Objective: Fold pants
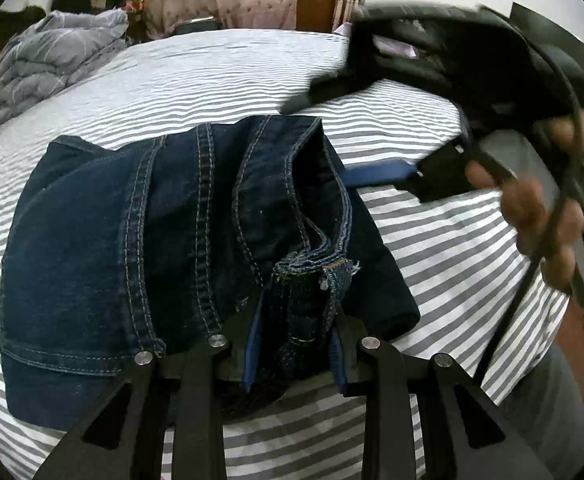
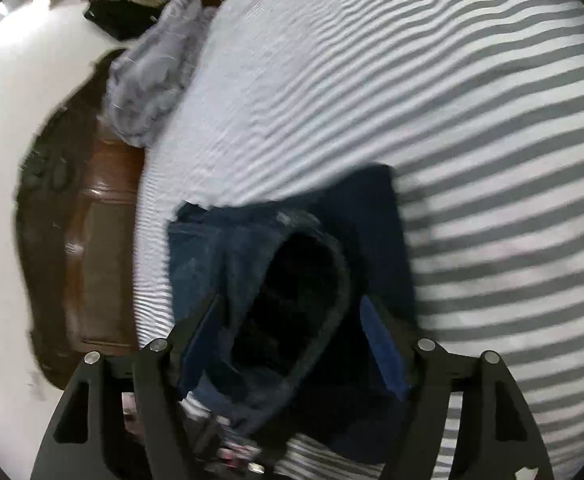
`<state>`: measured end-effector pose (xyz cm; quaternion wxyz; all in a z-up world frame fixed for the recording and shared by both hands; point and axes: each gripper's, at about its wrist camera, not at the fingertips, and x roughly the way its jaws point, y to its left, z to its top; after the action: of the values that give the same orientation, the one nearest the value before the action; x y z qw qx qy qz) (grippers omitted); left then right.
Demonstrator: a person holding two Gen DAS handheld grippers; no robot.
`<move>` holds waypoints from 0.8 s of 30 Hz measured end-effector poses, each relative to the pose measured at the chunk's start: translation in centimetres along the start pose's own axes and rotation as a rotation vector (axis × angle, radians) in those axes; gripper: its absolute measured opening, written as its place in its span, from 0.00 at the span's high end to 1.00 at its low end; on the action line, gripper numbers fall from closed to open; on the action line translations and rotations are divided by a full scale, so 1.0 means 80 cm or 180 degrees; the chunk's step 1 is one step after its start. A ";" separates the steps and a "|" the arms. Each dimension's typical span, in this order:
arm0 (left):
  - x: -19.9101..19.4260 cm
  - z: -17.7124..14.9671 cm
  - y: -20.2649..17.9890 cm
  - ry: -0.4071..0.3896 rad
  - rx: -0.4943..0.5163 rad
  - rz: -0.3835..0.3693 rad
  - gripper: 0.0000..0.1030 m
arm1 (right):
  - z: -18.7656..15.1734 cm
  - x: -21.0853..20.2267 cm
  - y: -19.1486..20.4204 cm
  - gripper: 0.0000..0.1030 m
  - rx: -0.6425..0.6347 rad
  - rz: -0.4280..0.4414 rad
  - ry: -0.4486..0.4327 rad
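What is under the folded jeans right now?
The jeans lie on the grey-and-white striped bedsheet, which shows on all sides of them. Whatever sits directly beneath the denim is covered; nothing pokes out at the edges.

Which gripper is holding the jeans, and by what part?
Left gripper clamps the jeans by a bunched hem edge. Right gripper holds nothing, open astride the fabric.

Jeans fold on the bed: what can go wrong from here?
1. The left hand-held gripper is clamped on the bunched hem of the jeans; lifting away could drag the fold open.
2. The right hand-held gripper stands open around a loose leg opening, which may snag a finger.
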<state>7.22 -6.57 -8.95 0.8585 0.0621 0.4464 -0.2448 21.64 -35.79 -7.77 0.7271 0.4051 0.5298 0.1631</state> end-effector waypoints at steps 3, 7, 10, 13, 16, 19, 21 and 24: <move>-0.001 -0.003 -0.010 -0.0020 0.0071 0.0072 0.71 | 0.004 0.015 0.005 0.26 -0.0009 -0.0033 0.0087; -0.004 0.002 -0.015 -0.0023 0.0032 0.0091 0.71 | 0.008 0.033 0.027 0.74 -0.0284 -0.0257 0.0151; -0.021 0.015 -0.031 -0.0138 0.0103 0.0162 0.71 | 0.012 0.029 0.046 0.83 -0.0460 -0.0352 0.0162; -0.029 0.027 -0.050 -0.0237 0.0214 0.0236 0.71 | 0.021 0.015 0.070 0.84 -0.0751 -0.0486 0.0098; -0.024 0.040 -0.062 -0.0249 0.0184 0.0197 0.71 | 0.038 0.004 0.076 0.85 -0.0862 -0.0581 0.0092; -0.005 0.044 -0.078 -0.0138 0.0209 0.0138 0.70 | 0.052 0.003 0.063 0.86 -0.0871 -0.0745 0.0130; 0.025 0.038 -0.085 0.0092 0.0236 0.0140 0.68 | 0.058 0.011 0.041 0.86 -0.0841 -0.0911 0.0195; 0.031 0.035 -0.089 0.0151 0.0320 0.0186 0.65 | 0.059 0.028 0.019 0.83 -0.0841 -0.1028 0.0258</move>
<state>7.13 -14.62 -8.48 0.8502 0.1239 0.4518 -0.2402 27.07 -35.31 -7.49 0.7686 0.2092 0.5907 0.1288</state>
